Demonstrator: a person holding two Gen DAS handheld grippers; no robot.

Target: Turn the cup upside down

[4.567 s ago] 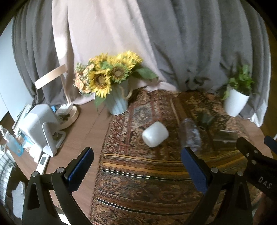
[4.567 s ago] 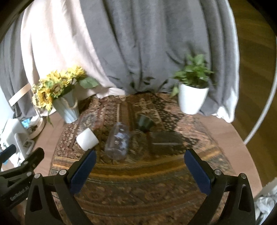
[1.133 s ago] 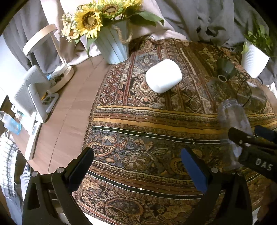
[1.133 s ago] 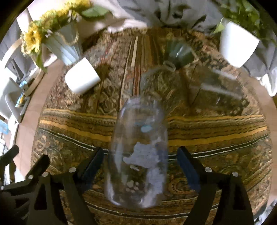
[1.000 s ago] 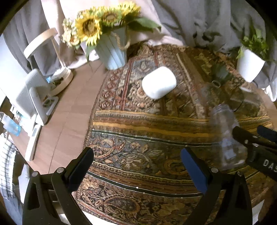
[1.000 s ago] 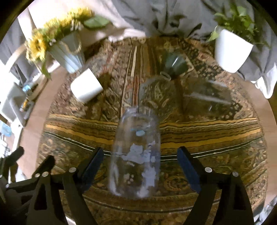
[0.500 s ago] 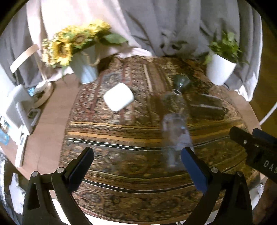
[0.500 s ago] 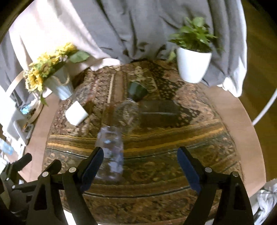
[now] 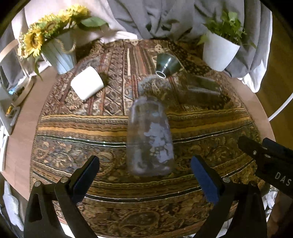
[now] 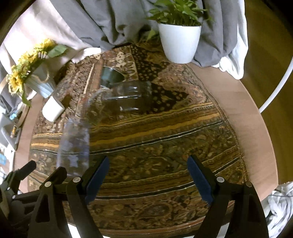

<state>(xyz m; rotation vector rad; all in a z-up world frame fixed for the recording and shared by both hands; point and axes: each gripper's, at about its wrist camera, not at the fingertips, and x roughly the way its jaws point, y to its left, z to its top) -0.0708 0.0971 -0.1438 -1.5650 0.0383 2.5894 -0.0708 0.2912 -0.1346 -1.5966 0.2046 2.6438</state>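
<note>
Left gripper [image 9: 144, 175]: black frame, blue-padded fingers spread wide, grasping nothing; the clear cup sits just ahead of the gap between them.
Right gripper [image 10: 148, 175]: black frame, blue pads likewise parted and empty; only patterned cloth lies between them.
Task object: tall clear glass cup with whitish residue patches [image 9: 150, 136], standing on the patterned brown-and-gold woven tablecloth [image 9: 91, 128], near the front-centre of the table; narrower end up as seen from the left wrist. From the right wrist it appears at left [image 10: 75, 144], beside the left finger, not touching it as far as I can tell.
White cylindrical cup [image 9: 87, 85]: lying tilted on the cloth, left of centre, well apart from the clear cup.
Dark green glazed cup [image 9: 167, 64]: on its side toward the back, narrow end pointing forward.
Clear glass vessels [image 10: 128, 98]: behind the tall cup; outlines faint, count uncertain.
Sunflowers in a pale ribbed vase [image 9: 58, 51]: rear left.
Green plant in a white pot [image 9: 219, 51]: rear right.
Grey draped curtain [image 9: 155, 16]: backdrop.
</note>
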